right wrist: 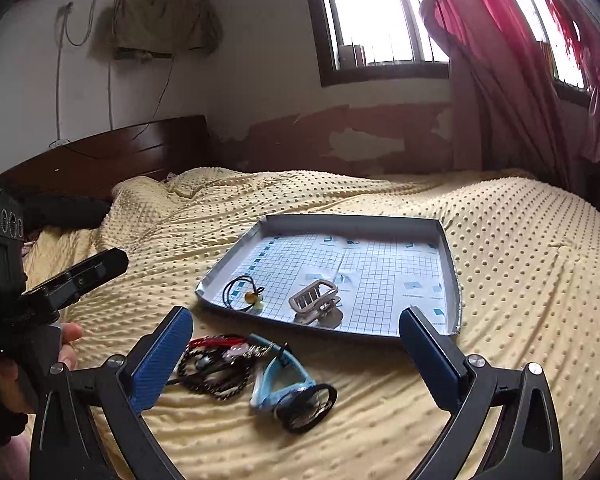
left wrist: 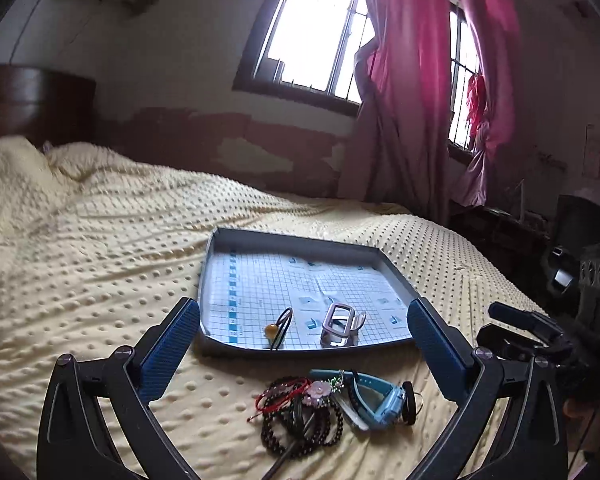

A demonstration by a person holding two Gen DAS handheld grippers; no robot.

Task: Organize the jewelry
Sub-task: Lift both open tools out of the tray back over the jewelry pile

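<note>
On a bumpy cream-yellow bedspread (left wrist: 100, 248), I hold both grippers over a heap of jewellery still to be sorted, each with its blue-padded fingers spread wide and nothing between them. My left gripper (left wrist: 304, 336) looks straight down on the pile, which lies just in front of and below its fingertips: a coil of dark brown bead bracelets (left wrist: 300, 424) tangled with red cord (left wrist: 276, 394), a pale pink flower charm (left wrist: 318, 392), and a light blue plastic wristwatch (left wrist: 376, 398) whose strap runs roughly crosswise to my fingers, a black elastic hair tie (left wrist: 409, 402) touching its right end. My right gripper (right wrist: 296, 334) sees the same pile off to its left, close under its left finger, so I judge the left hand the better placed for the beads and the right nearer the watch. Just beyond the pile sits the shallow grey cardboard tray (left wrist: 220, 236) lined with blue-gridded paper; near its front edge lie a black hair elastic with an amber bead (left wrist: 278, 328) and, apart to the right, a silver-grey rectangular claw hair clip (left wrist: 340, 326). The rest of the tray is bare, and the next piece need only travel forward over the low front rim.
</note>
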